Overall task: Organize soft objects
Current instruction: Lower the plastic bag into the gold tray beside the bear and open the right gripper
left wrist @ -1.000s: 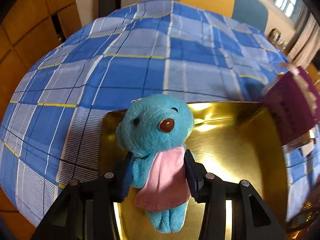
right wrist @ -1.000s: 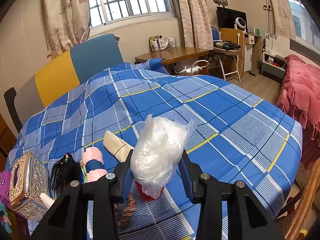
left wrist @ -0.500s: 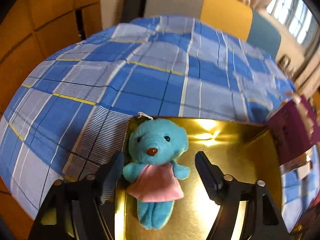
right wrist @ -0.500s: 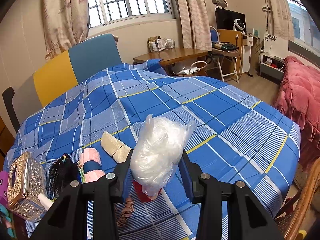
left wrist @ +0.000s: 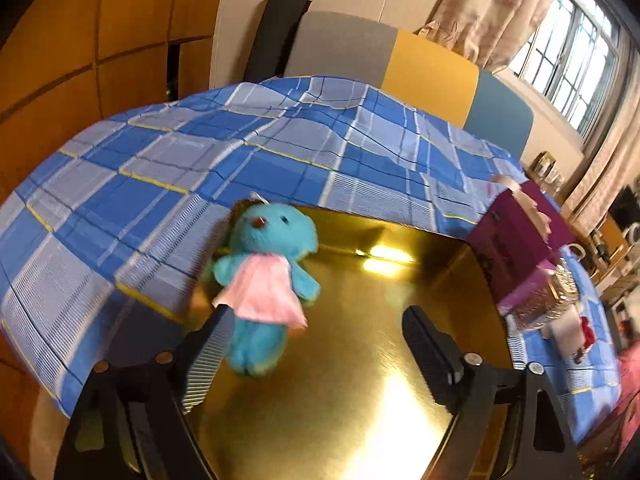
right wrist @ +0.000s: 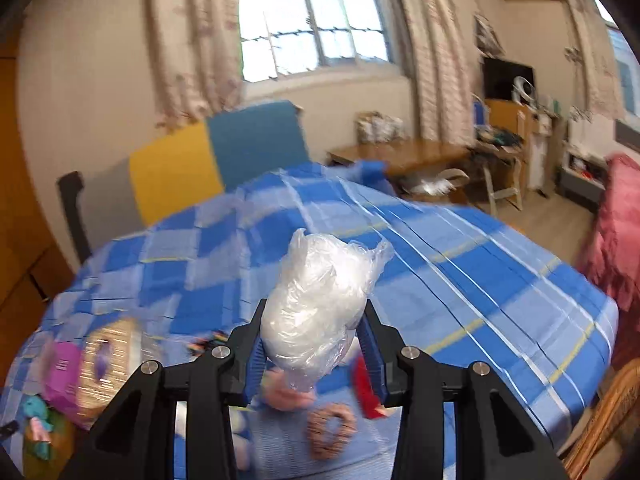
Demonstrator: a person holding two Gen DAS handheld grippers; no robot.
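Left tongs (left wrist: 320, 344) opening, nothing gripped, blue teddy bear (left wrist: 266, 276) lying free in gold tray (left wrist: 360, 400) beside left finger, right tongs (right wrist: 314, 344) clamped on clear plastic-wrapped bundle (right wrist: 316, 308) above checked bed (right wrist: 480, 280)

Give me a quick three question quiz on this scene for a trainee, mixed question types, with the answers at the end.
1. True or false: the blue teddy bear lies on the gold tray.
2. What is the right gripper holding?
A. a wrapped white bundle
B. the tissue box
C. nothing
3. Fill in: the left gripper has its fingers ____ the bear.

Key: 1 true; 2 A, the wrapped white bundle; 3 off, opening.
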